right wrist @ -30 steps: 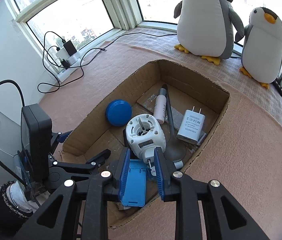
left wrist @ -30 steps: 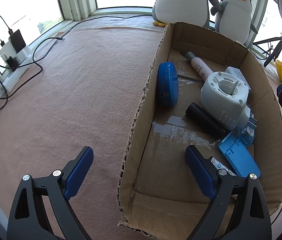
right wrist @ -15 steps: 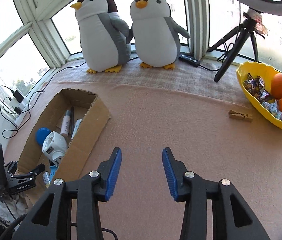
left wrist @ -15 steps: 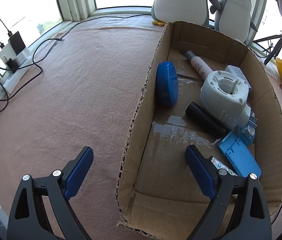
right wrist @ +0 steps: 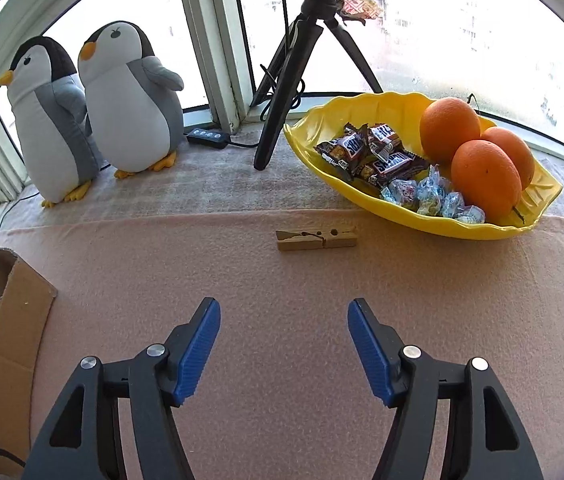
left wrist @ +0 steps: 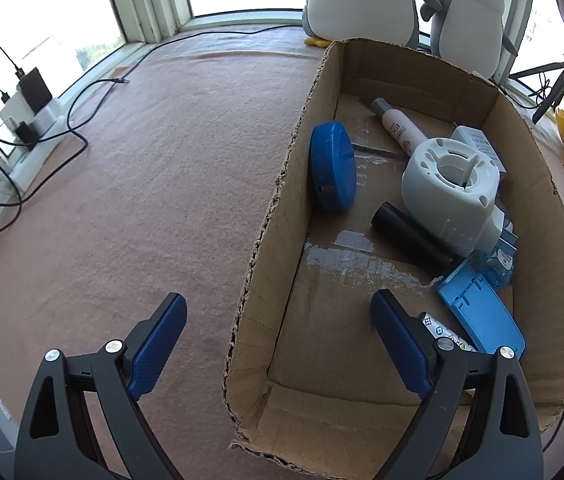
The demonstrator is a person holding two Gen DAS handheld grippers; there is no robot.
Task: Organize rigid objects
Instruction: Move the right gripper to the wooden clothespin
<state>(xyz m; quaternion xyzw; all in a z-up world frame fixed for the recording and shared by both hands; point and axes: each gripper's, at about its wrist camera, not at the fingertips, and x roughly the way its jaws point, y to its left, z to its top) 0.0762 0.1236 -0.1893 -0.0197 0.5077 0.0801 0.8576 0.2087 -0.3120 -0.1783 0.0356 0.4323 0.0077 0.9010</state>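
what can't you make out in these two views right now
- Left wrist view: the patterned item in the box is mostly behind the left gripper's arm; what it is stays unclear.
- Left wrist view: the small blue package is half covered by the white device; its label is too small.
- Right wrist view: the box is cut by the left edge, contents nearly all unseen.
- Right wrist view: the tripod top is cut off.

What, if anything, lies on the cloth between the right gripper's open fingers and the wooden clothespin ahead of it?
Nothing visible. Only bare pink cloth separates the right gripper, its empty jaws opening, from the wooden clothespin. The yellow bowl sits beyond, to the right.
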